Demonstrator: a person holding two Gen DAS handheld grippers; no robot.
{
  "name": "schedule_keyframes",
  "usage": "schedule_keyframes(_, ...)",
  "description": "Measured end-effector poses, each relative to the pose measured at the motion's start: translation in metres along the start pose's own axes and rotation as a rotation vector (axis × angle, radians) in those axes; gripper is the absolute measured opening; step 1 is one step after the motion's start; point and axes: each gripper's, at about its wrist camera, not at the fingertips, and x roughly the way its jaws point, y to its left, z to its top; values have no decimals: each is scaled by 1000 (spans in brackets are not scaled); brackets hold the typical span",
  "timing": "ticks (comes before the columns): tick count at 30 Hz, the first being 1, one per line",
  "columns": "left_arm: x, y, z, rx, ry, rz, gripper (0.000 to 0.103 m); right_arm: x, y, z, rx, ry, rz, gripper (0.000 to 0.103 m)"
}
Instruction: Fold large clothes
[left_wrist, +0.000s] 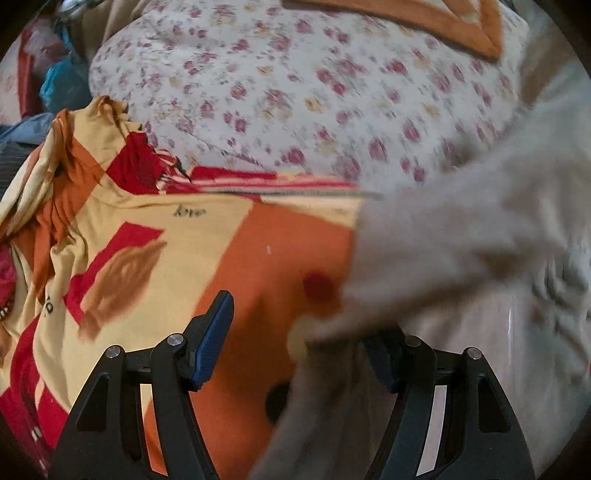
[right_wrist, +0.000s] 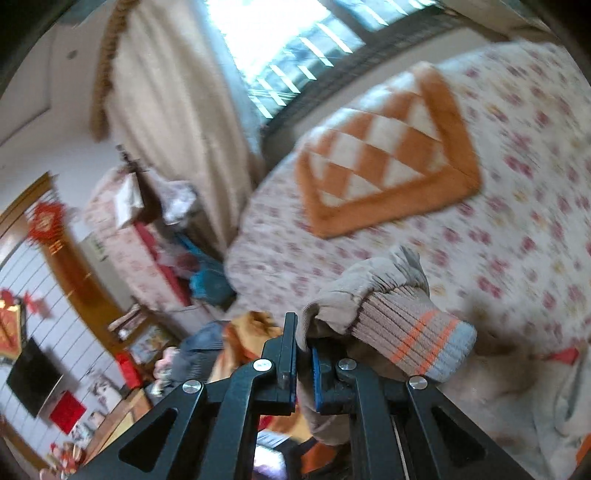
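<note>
— Right gripper (right_wrist: 303, 354) is clamped on the beige padded jacket's (left_wrist: 461, 240) sleeve by the striped ribbed cuff (right_wrist: 417, 328), above the floral bed (right_wrist: 517, 229).
— Left gripper (left_wrist: 295, 343) gapes; that thin pinch could slip.

daylight pours from the window (right_wrist: 295, 48) far ahead of the right jaws, blown out to white glare. both views smear with motion blur — the pale garment (left_wrist: 461, 258) right of the left jaws is softest. fisheye bending and dark vignette ring the edges.
</note>
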Motion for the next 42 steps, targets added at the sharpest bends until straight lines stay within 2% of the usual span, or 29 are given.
schedule_keyframes(2,4,13,13,-69,5,-26,67,-3,16,4,-23,4,45,5)
schedule_keyframes(6,3,48,25,-207,-24,0,69,-8,31,0,-49,17,95,5)
schedule_keyframes(8,0,69,24,-290,-25,-22,69,-8,32,-5,-58,20,99,5)
schedule_keyframes(11,9,79,14,-315,36,-6,69,-6,21,-23,-51,37,71,5)
schedule_keyframes(14,22,86,-2,-330,107,26,69,-3,-16,-51,-19,77,-21,5)
schedule_keyframes(16,26,91,-12,-354,150,19,69,-4,-54,-81,23,123,-106,5)
schedule_keyframes(17,27,93,-17,-360,171,5,69,-5,-80,-103,38,158,-188,5)
schedule_keyframes(19,22,89,-21,-328,173,3,69,-5,-119,-132,84,212,-288,5)
schedule_keyframes(22,9,74,-29,-232,210,-4,69,0,-185,-183,219,353,-350,5)
schedule_keyframes(25,-1,70,-36,-188,235,7,69,-7,-204,-210,269,437,-330,6)
schedule_keyframes(26,-4,71,-37,-177,246,9,69,-14,-204,-213,262,449,-316,11)
schedule_keyframes(28,-10,77,-36,-172,246,24,69,-29,-201,-216,224,468,-342,46)
schedule_keyframes(30,-20,85,-33,-184,221,33,69,-47,-196,-216,202,471,-357,49)
schedule_keyframes(33,-39,92,-26,-195,105,131,69,-71,-187,-205,172,451,-351,49)
schedule_keyframes(35,-44,90,-22,-211,61,102,69,-78,-178,-188,136,395,-350,49)
schedule_keyframes(37,-45,82,-19,-219,43,33,69,-70,-172,-175,92,367,-359,52)
schedule_keyframes(38,-43,73,-18,-209,44,2,69,-56,-170,-165,52,363,-385,54)
schedule_keyframes(40,-36,53,-16,-163,61,-43,69,-24,-173,-156,11,374,-418,64)
schedule_keyframes(42,-29,36,-16,-123,78,-62,69,17,-187,-155,24,437,-411,64)
